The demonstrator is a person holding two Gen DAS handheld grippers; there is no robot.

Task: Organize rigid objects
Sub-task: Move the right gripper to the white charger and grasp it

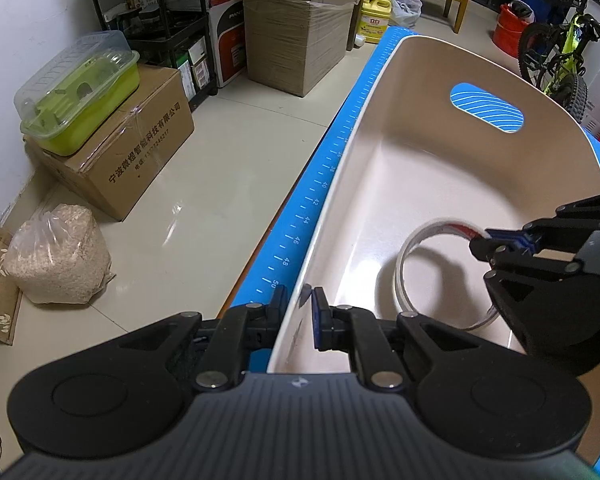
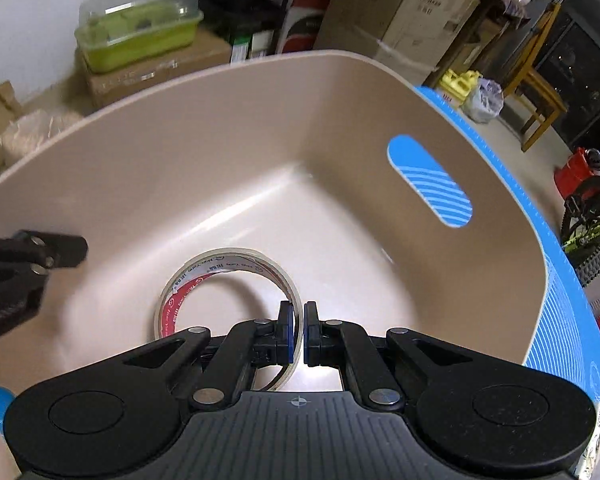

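A beige plastic bin (image 1: 380,120) with a handle slot stands on a blue mat (image 1: 300,208). My left gripper (image 1: 300,312) is shut on the bin's near left wall, one finger outside and one inside. My right gripper (image 2: 298,332) is inside the bin (image 2: 260,92), shut on the rim of a roll of clear tape (image 2: 204,276) with a red and white core. The roll is held on edge just above or on the bin floor. In the left wrist view the tape roll (image 1: 412,248) and the right gripper (image 1: 484,240) show at the right.
The mat's left edge with ruler marks runs along the table edge, with tiled floor (image 1: 204,184) below. On the floor are cardboard boxes (image 1: 132,148), a green lidded container (image 1: 80,96), a bag of shavings (image 1: 56,256), a black shelf (image 1: 164,20), a bicycle (image 1: 560,56).
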